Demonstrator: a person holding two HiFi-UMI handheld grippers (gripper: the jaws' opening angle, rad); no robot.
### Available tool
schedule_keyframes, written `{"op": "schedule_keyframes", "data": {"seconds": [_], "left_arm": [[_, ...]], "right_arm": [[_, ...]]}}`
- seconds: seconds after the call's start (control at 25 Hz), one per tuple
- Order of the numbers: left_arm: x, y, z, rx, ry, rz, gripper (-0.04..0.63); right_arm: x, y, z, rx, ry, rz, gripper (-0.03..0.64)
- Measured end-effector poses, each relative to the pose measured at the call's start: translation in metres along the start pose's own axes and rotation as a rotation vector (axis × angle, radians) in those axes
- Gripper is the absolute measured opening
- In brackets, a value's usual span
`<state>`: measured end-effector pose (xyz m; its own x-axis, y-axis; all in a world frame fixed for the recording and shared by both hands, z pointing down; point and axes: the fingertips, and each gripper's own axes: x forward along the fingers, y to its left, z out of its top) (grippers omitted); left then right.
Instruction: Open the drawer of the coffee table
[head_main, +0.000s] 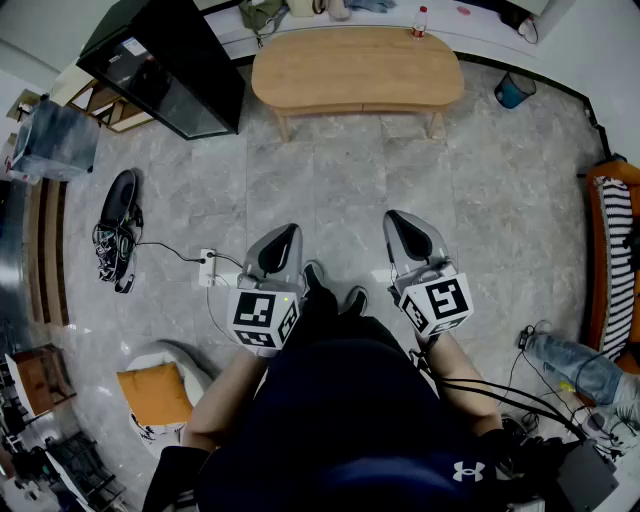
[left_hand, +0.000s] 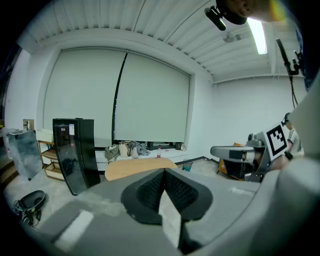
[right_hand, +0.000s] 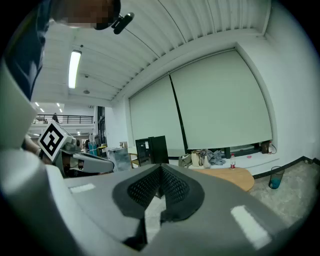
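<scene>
The wooden coffee table (head_main: 357, 68) stands well apart from the person, across a stretch of grey tiled floor (head_main: 340, 180). Its drawer can't be made out from here. Both grippers are held side by side on the near side of that floor, pointing towards the table. The left gripper (head_main: 287, 232) has its jaws pressed together with nothing between them, and so does the right gripper (head_main: 398, 218). A red-capped bottle (head_main: 420, 20) sits on the table's far right end. A tall black cabinet (head_main: 165, 65) stands just left of the table and a blue bin (head_main: 513, 90) on the floor to its right. Nearer the person than the table, a power strip (head_main: 208, 268) lies left of the grippers.
</scene>
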<state>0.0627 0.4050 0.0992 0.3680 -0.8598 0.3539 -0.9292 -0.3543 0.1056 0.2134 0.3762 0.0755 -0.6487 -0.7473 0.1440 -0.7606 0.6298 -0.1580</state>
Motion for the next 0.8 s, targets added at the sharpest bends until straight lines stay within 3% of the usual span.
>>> {"op": "schedule_keyframes", "data": {"seconds": [0.36,0.56,0.8], "left_arm": [[-0.024,0.016,0.015,0.022,-0.020,0.028,0.002],[-0.028,0.049,0.002,-0.009,-0.019,0.071,0.002],[-0.009,0.092,0.009,-0.017,-0.032,0.055,0.002]], "right_arm": [[-0.003,0.013,0.016,0.019,-0.024,0.013,0.000],[0.012,0.015,0.003,0.037,0.003,0.009,0.000],[0.048,0.008,0.002,0.045,0.021,-0.040,0.000]]}}
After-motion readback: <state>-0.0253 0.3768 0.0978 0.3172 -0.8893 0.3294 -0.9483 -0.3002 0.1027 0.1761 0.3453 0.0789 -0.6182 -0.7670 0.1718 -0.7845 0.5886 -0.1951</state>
